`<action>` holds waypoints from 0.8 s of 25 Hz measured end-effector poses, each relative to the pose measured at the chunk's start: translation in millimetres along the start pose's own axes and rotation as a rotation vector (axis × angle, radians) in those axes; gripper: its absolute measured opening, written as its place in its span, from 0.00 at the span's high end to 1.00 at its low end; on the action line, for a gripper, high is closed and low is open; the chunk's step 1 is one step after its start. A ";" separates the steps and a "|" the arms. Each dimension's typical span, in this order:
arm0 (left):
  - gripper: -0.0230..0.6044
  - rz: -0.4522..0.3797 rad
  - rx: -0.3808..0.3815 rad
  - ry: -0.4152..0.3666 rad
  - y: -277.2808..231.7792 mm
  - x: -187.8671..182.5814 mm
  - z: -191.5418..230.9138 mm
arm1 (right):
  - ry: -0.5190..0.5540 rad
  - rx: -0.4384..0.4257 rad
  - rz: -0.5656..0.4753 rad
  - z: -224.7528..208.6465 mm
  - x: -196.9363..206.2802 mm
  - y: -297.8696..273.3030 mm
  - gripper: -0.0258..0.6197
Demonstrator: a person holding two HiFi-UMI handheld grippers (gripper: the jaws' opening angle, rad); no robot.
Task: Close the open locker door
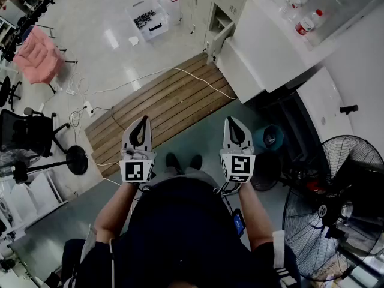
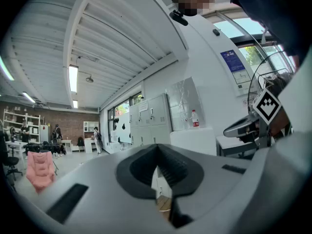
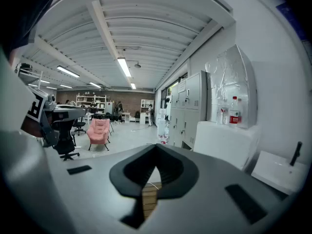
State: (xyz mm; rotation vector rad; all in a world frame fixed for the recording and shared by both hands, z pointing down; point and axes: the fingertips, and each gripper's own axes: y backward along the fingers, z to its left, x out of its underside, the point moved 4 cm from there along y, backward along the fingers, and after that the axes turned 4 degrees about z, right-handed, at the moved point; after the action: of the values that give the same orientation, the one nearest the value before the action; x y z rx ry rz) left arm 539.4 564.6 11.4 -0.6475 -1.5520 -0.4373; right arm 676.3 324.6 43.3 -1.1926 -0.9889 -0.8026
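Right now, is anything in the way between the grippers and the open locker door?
Nothing solid that shows. Between the left gripper, the right gripper and the open locker door lie only wooden floor slats and a thin cable. The white cabinet stands beside the door.

You stand on a grey floor [image 1: 198, 138] beside a slatted wooden platform [image 1: 168, 101], with a black pedestal fan [image 1: 324, 210] at your right. Past it, glossy pale flooring runs by a pink armchair [image 1: 39, 56] and a black office chair [image 1: 24, 134] to a brick wall [image 2: 58, 117]. Strip lights [image 3: 124, 66] glow under the white beamed ceiling [image 3: 146, 38].
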 end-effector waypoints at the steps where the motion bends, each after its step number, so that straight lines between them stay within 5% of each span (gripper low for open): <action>1: 0.96 0.008 0.003 -0.020 0.2 3.8 1.6 | 0.003 0.000 0.000 0.2 0.0 -0.9 0.96; 20: 0.96 0.018 0.004 -0.061 2.8 12.7 11.7 | -0.007 -0.013 -0.031 7.9 -1.9 -6.8 0.96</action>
State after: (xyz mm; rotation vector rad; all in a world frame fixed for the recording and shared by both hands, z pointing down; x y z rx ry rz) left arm 532.1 575.9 22.7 -0.6768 -1.6028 -0.4038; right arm 667.9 331.0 44.7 -1.1941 -1.0117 -0.8309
